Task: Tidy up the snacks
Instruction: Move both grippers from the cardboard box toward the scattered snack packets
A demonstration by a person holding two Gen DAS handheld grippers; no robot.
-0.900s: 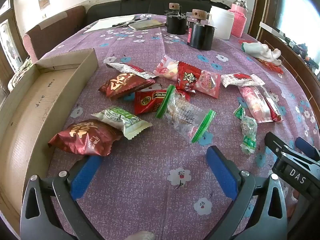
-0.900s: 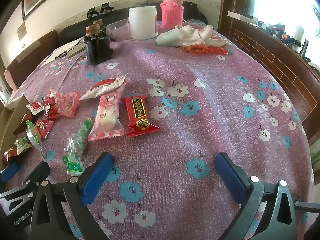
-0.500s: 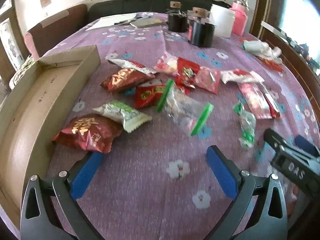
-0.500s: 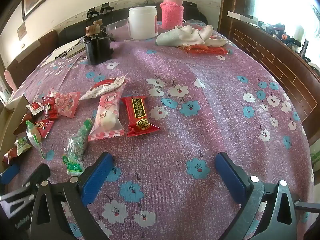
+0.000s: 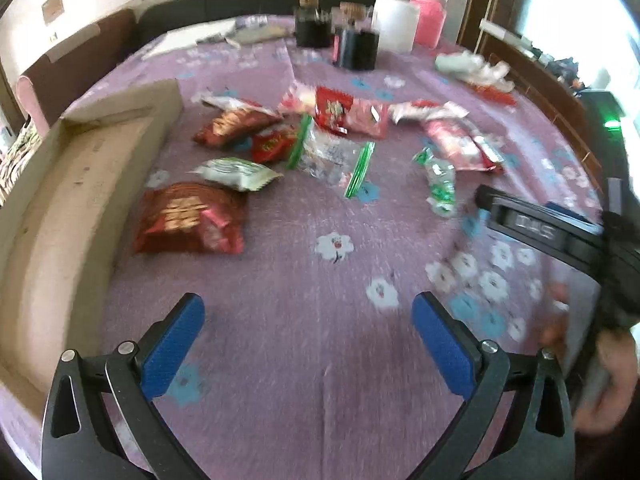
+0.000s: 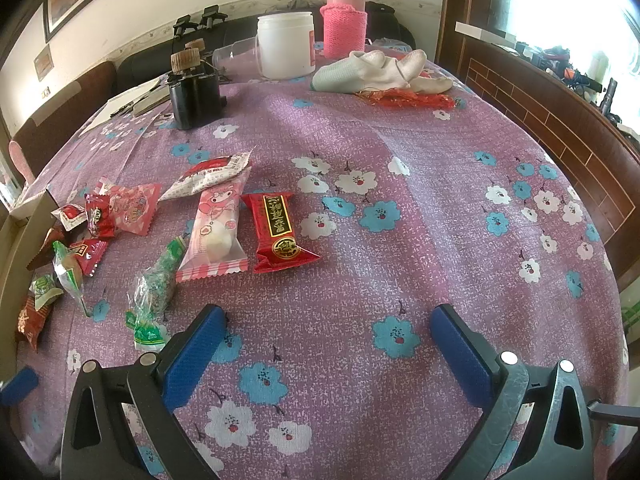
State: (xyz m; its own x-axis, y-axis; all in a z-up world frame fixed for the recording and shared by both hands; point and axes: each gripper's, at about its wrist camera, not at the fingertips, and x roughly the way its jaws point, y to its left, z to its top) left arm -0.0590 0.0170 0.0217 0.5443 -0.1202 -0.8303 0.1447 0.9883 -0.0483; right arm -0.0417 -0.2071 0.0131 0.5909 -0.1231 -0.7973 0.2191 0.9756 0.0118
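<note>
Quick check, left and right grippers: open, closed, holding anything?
Left gripper: open, holding nothing, above the tablecloth.
Right gripper: open, holding nothing, above the tablecloth.

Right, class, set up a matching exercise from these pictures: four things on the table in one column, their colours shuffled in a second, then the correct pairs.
Things:
1. Tub
2. Flask sleeve
3. Box
4. Gripper pads

Colours:
A. Blue
B. Brown
C. White
D. Pink

Pairs: 1-C, 2-D, 3-B, 4-A
</note>
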